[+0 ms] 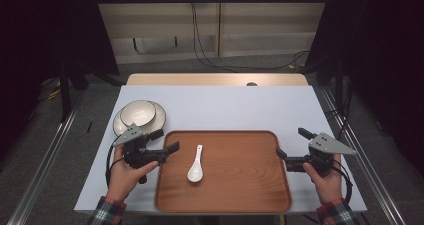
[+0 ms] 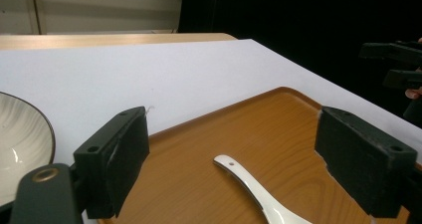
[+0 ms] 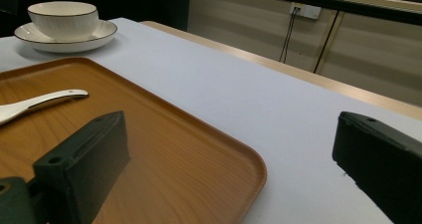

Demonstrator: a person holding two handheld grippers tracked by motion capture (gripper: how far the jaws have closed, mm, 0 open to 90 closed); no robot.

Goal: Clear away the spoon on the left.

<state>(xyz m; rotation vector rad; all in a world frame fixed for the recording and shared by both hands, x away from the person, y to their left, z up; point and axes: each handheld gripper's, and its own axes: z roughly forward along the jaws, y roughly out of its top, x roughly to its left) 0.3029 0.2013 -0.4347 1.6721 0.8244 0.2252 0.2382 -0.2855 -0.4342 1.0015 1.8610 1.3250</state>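
On the wooden tray near the middle of the table lies a white ceramic spoon, its bowl toward the person and its handle pointing away, resting on the left part of the tray and touching neither gripper. From the high view, the left gripper is held just over the tray's left edge, its jaws spread wide and aimed across toward the spoon, with nothing between them. The right gripper sits at the tray's right edge, well apart from the spoon, its jaws likewise wide and empty. Behind the left hand, a bowl stands on a plate beside the tray's far left corner. The left gripper view brings the spoon close: its handle, with a small hole at the tip, runs between the two black pads without touching either, and the bowl's ribbed inner wall shows at the left edge, a detail lost from above. That view also catches the other gripper far off at the right, against the dark. The right gripper view looks low across the tray's raised rim, shows the spoon's handle at the far left, and gives the bowl and plate in profile, with dark-lined rims.
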